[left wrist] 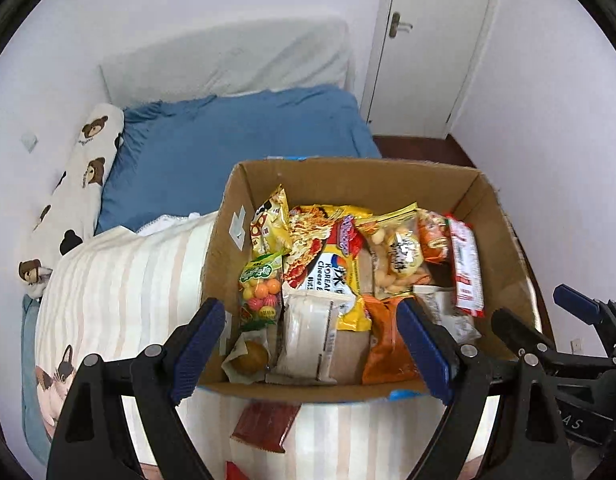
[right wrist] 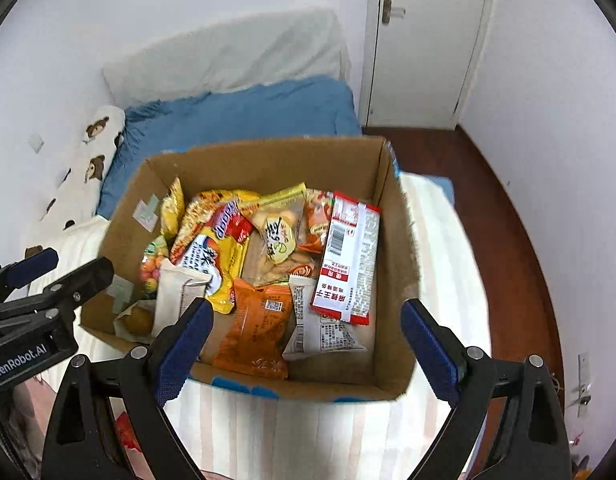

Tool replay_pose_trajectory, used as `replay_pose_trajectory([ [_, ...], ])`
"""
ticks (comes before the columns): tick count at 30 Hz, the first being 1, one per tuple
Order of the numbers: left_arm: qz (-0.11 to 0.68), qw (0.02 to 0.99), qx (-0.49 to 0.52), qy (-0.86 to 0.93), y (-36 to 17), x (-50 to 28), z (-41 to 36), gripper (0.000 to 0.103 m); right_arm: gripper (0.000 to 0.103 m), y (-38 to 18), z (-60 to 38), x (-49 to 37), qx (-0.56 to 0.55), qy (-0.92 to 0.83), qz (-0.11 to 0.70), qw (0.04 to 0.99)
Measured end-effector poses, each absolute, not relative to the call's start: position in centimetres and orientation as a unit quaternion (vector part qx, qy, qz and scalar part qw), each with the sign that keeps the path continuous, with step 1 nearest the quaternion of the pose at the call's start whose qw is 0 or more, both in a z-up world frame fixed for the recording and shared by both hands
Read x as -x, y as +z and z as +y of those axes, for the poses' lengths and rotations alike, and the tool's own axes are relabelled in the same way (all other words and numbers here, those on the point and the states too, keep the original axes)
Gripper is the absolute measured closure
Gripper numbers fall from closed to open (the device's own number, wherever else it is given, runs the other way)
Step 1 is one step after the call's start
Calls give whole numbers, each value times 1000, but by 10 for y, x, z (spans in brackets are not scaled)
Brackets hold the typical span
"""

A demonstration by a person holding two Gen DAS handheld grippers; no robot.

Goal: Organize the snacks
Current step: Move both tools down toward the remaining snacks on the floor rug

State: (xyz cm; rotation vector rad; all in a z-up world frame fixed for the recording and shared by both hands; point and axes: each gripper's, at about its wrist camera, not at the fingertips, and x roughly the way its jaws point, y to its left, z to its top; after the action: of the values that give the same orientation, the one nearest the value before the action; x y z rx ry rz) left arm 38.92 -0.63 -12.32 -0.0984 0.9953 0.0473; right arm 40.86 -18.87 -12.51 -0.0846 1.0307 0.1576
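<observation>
Hovering over a snack-filled cardboard box [left wrist: 503, 232] on the bed [left wrist: 120, 280], both claws gape wide and grip nothing.

From the left: left claw [left wrist: 311, 354], black arms with ribbed blue pads; striped quilt under the box; inside, a clear bag of round coloured candies [left wrist: 260, 292], a flat white packet [left wrist: 308, 340], a glossy yellow cheese-snack bag [left wrist: 339, 276], a crinkled orange pouch [right wrist: 256, 328], a long red-and-white wrapper [right wrist: 347, 256]; right claw [right wrist: 306, 350], equally spread and empty.
</observation>
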Motion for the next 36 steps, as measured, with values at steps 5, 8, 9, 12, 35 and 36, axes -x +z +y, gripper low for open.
replay_pose_trajectory([
  [5, 449, 892, 40, 24, -101, -360, -11, 15, 6, -99, -193, -380, 34, 81, 466, 880],
  [8, 431, 901, 35, 25, -88, -340, -12, 15, 6, -83, -200, -362, 26, 83, 453, 887],
  [9, 429, 902, 36, 25, -86, -336, -12, 15, 6, -80, -201, -358, 25, 83, 451, 888],
  [12, 417, 908, 37, 23, -75, -319, -13, 15, 6, -70, -206, -340, 16, 84, 443, 893],
  [35, 448, 887, 79, 75, -119, -246, 28, 15, 6, -97, -216, -276, -57, 134, 488, 861],
  [36, 468, 876, 88, 84, -135, -243, 38, 15, 6, -109, -213, -276, -57, 134, 499, 854],
])
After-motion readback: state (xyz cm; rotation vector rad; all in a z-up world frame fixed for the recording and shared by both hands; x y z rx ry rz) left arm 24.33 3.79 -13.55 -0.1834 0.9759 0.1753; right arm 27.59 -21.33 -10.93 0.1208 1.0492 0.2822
